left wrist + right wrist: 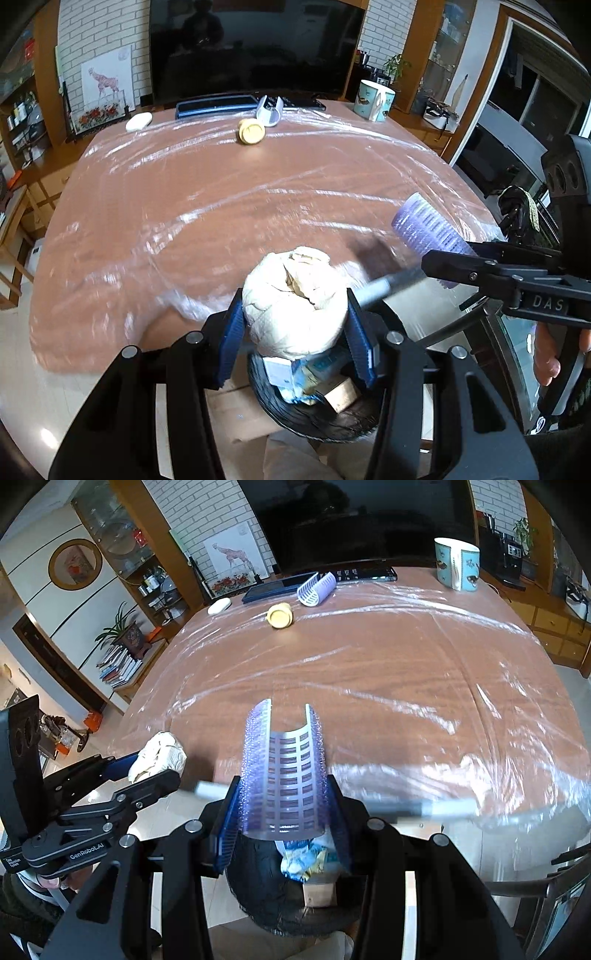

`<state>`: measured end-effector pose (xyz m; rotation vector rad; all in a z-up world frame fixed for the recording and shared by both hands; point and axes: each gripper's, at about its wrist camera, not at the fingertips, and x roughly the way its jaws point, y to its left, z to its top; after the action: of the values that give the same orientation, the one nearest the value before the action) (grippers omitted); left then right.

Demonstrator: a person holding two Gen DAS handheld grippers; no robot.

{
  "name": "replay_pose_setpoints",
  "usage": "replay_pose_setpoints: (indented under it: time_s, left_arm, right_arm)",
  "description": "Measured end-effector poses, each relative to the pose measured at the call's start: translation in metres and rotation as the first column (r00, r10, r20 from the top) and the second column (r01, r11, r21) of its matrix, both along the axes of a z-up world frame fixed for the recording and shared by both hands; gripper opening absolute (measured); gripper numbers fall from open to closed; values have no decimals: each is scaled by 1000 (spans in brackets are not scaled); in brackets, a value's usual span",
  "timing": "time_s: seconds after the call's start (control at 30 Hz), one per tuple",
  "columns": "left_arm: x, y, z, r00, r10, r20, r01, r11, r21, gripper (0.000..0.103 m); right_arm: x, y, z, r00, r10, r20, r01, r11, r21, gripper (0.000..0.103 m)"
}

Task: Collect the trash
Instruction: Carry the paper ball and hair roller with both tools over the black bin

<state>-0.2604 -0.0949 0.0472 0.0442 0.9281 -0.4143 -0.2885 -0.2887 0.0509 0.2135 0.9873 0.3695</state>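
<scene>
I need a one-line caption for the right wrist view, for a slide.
Right gripper holds a purple hair roller above a black trash bin at the table edge.

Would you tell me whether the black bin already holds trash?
Partly filled: the black bin holds crumpled wrappers and a cardboard piece.

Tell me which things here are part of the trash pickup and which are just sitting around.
Part of the job:
- crumpled paper ball in the left gripper
- purple hair roller in the right gripper
- trash bin below them

Just lying about:
- mug
- keyboard
- tablet
</scene>
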Motion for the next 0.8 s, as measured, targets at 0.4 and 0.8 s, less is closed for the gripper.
replay_pose_setpoints:
  time_s: [0.4,0.8]
  left_arm:
    - [-48,-22,-16,999,29,-31,-29,999,20,52]
    - [-61,-32,-43,997,26,-79,-20,998,67,52]
  right_arm:
    - [-46,-12,-24,997,49,-52,-49,999,-6,43]
    - [-54,-14,-54,990,76,-119,-79,997,-23,43]
